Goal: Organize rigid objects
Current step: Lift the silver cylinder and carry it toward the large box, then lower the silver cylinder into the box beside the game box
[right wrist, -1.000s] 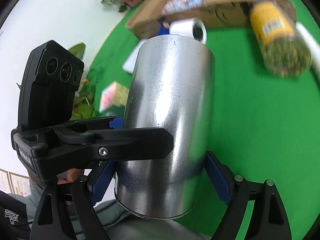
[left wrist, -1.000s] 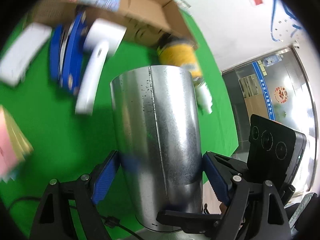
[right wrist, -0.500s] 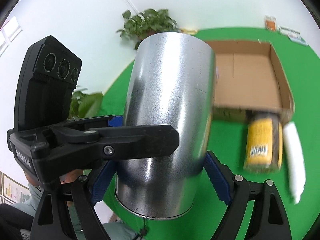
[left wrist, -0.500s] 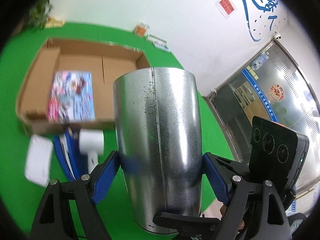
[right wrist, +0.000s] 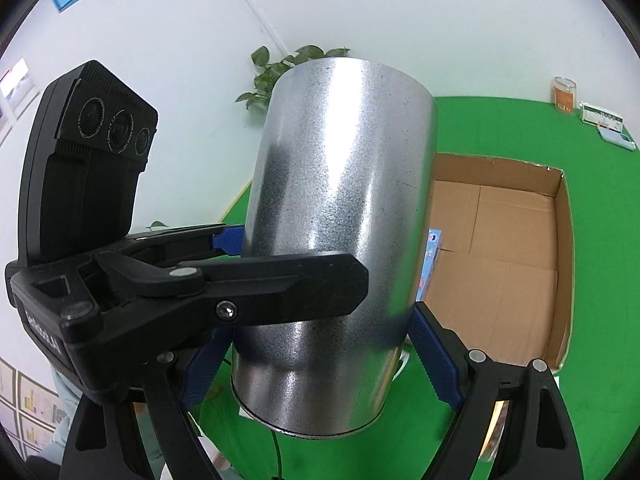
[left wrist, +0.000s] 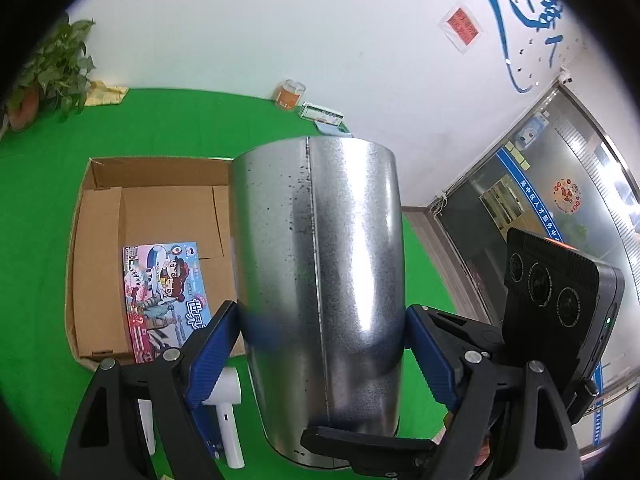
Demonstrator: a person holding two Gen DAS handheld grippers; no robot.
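The left gripper (left wrist: 322,338) clamps the tall galvanised steel cylinder (left wrist: 320,280) between its blue ribbed pads (left wrist: 214,350), one pad pressed on each flank with the cylinder's seam running up the middle. The right gripper (right wrist: 324,350) grasps the same cylinder (right wrist: 340,220) from another side, its blue pads pressed against the shiny wall low down. In the right wrist view the left gripper's black arm crosses the cylinder's front from 9 o'clock, with a three-lens black camera block (right wrist: 96,152) above it at 10 o'clock. The cylinder is in the air, tilted, well above the green cloth-covered table (left wrist: 168,132); its inside is hidden.

Beyond the cylinder, at 9 o'clock in the left wrist view, lies a shallow open brown cardboard box (left wrist: 104,248). In it a colourful cartoon-printed booklet (left wrist: 166,296) lies flat near the box's near wall; the rest of the visible floor is bare cardboard. The right wrist view shows that box (right wrist: 520,248) at 3 o'clock.

Just outside the box's near wall, at 7 o'clock, a white plastic handheld device (left wrist: 228,416) lies on the cloth, partly hidden by the left pad. At 12 o'clock by the white wall stand a small orange jar (left wrist: 289,94) and a flat white packet (left wrist: 322,113). A leafy potted plant (left wrist: 52,68) sits at 10 o'clock.
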